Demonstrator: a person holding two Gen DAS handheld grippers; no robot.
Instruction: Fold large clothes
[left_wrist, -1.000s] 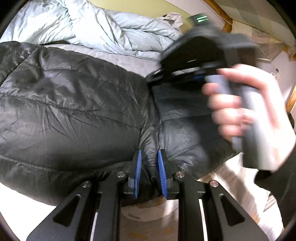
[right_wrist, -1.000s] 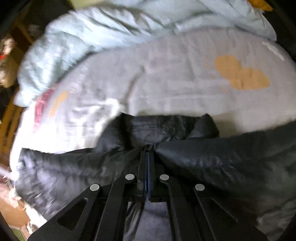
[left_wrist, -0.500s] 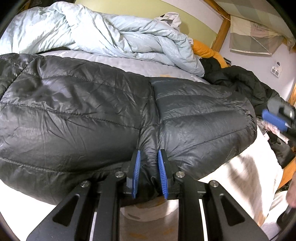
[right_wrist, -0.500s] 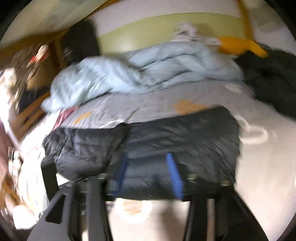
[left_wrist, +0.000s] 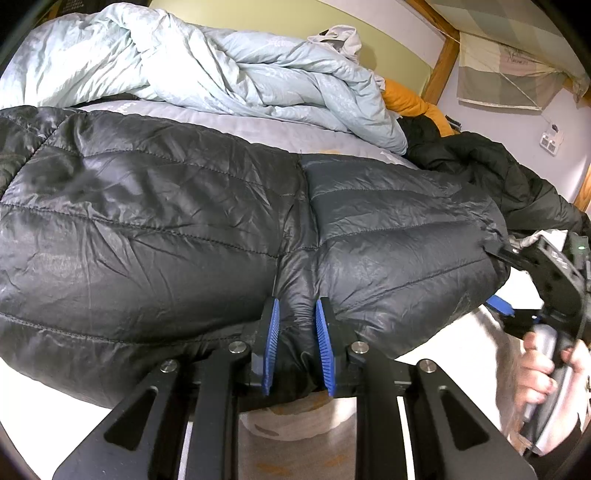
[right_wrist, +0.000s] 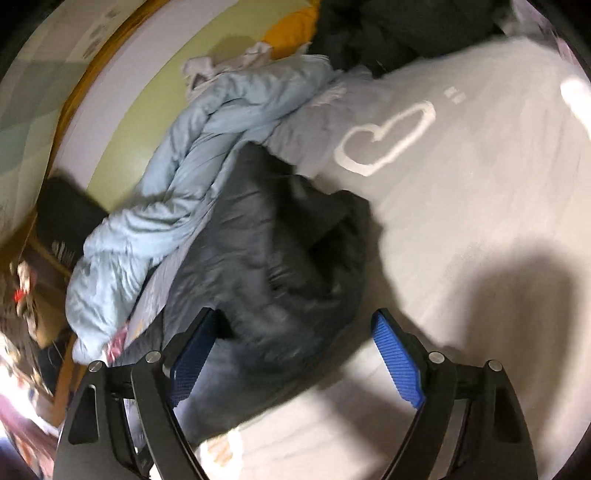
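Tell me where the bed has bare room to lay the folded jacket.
Free: the grey sheet around the white heart print, right of the black puffer jacket. Crowded: the light blue duvet along the wall, and the dark clothes pile at the far corner.

- Left wrist view: sharp, evenly lit, fisheye bending at dark corners.
- Right wrist view: motion-blurred, a large soft shadow on the bed sheet (right_wrist: 480, 184).

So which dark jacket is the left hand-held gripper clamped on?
The quilted black puffer jacket spread in front, not the dark coat heaped behind.
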